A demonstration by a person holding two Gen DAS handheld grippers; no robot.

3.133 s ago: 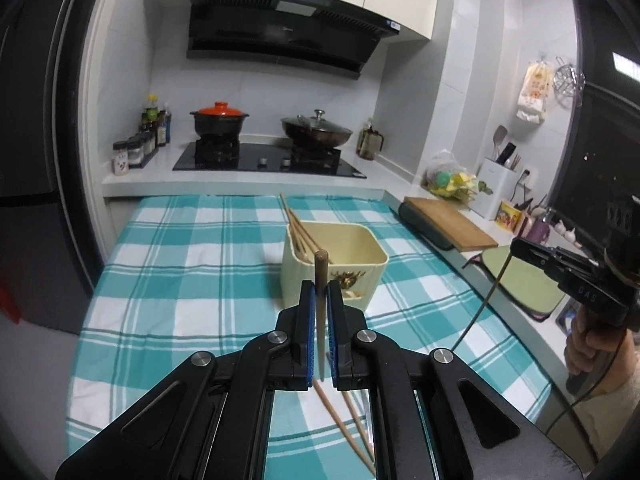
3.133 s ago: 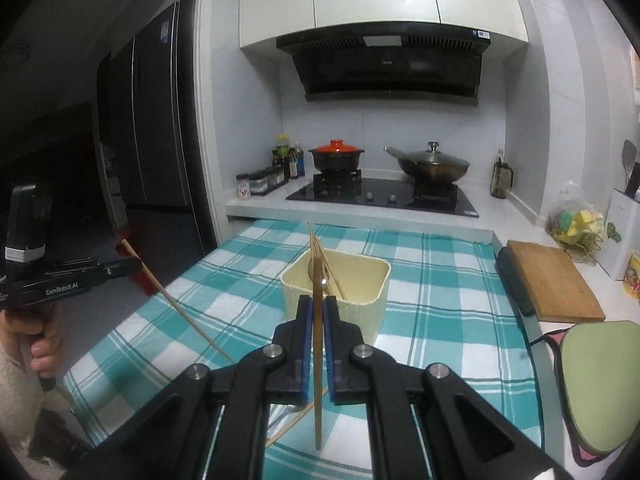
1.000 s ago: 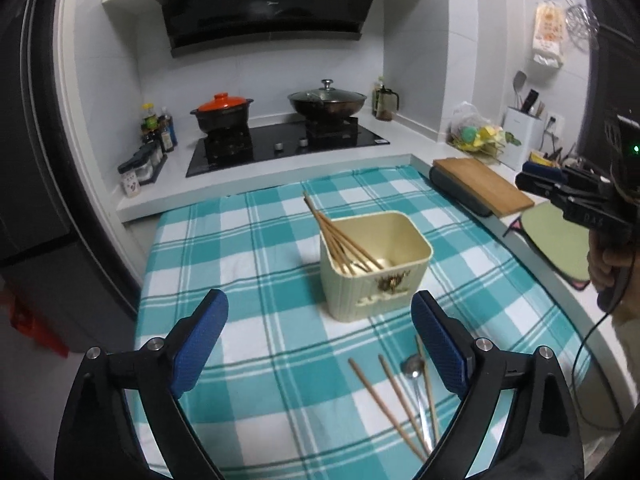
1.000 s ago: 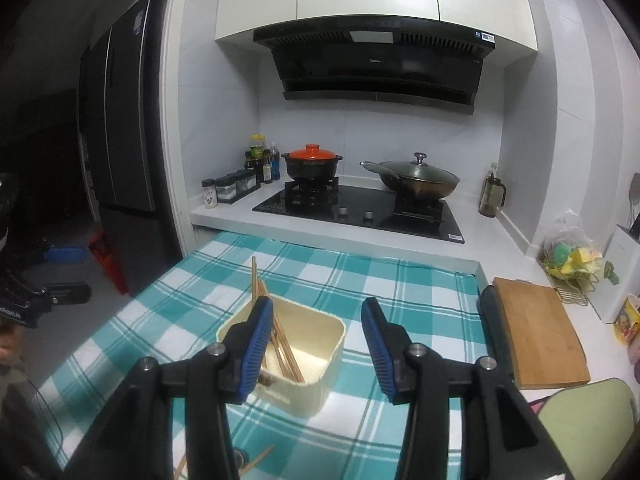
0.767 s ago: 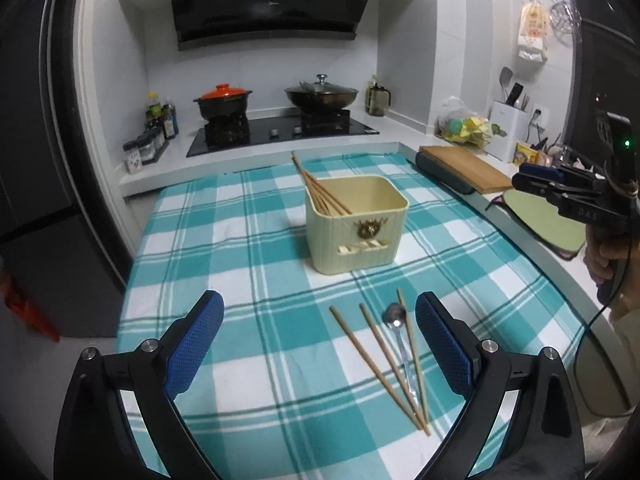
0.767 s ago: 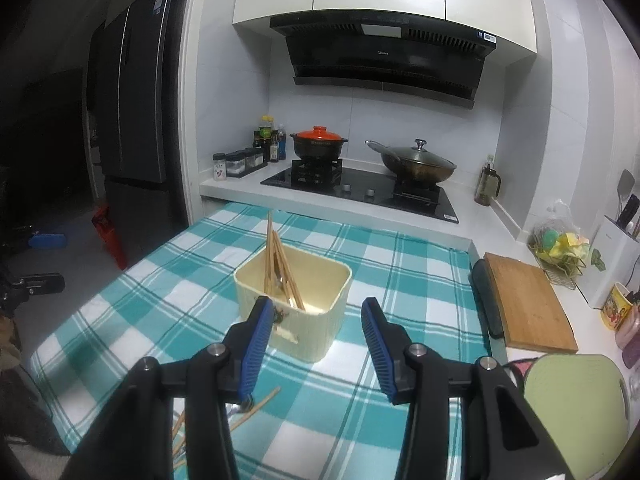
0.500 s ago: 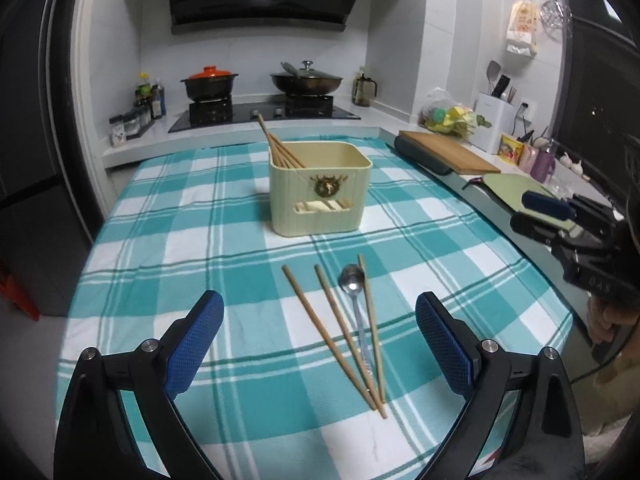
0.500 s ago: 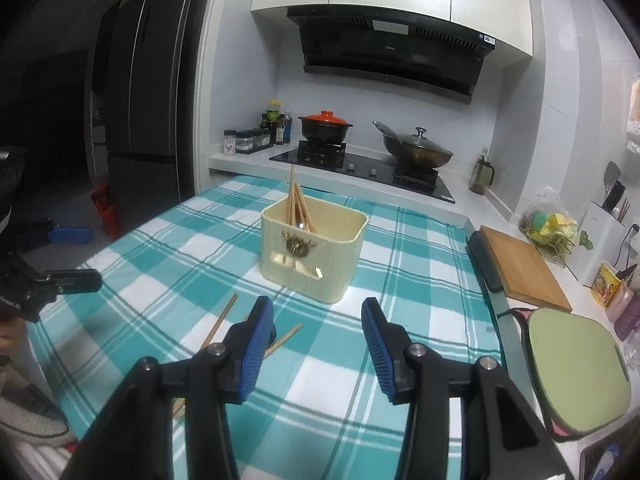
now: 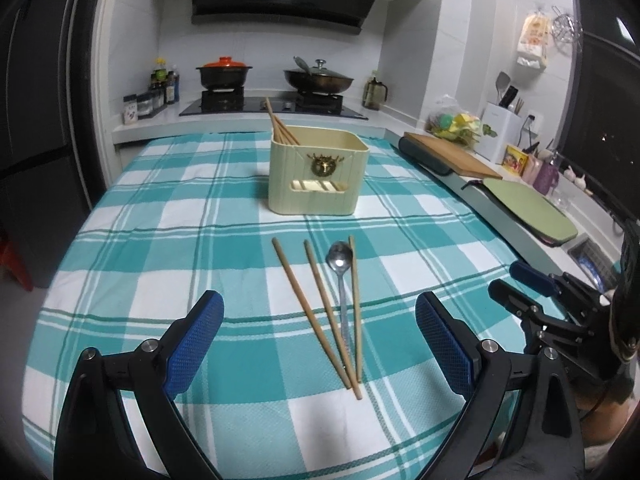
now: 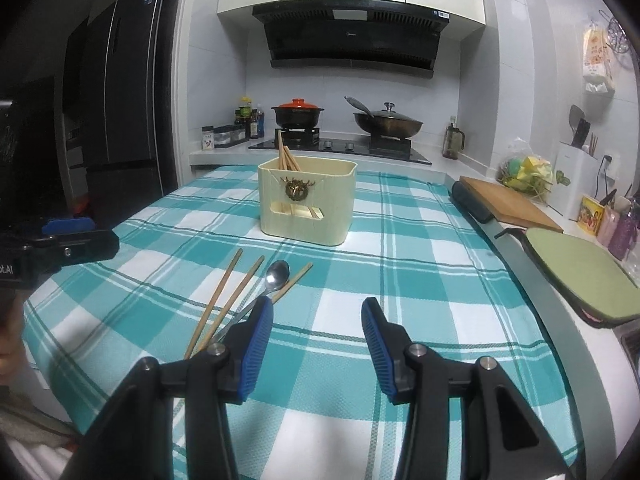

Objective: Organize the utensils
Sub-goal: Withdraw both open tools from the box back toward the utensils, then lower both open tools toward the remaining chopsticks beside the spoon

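Evidently both tools were empty. The left gripper point(image 9: 316, 344) stood with its jaws spread wide, and the right gripper point(image 10: 317, 344) stood moderately apart, nothing between either pair of blue pads. On the checked tabletop point(image 9: 160, 216) lay three loose wooden chopsticks point(image 9: 312, 312) and a metal spoon point(image 9: 340, 276), fanned so that their near ends converged and their far ends pointed toward the cream utensil holder point(image 9: 316, 184). Several chopsticks point(image 9: 280, 126) leaned upright against the far-left inner corner of that holder, which suggests it was the intended destination for the loose pieces.

In the left wrist view the loose set lay at 12 o'clock from the left gripper, centred between its jaws and just beyond the pads, with the holder farther on along the same line. In the right wrist view the same set lay at about 10 o'clock, partly hidden behind the left-hand finger point(image 10: 256, 348), and the holder stood at about 11 o'clock, well apart. The wide left opening probably suited straddling one thin piece from above.
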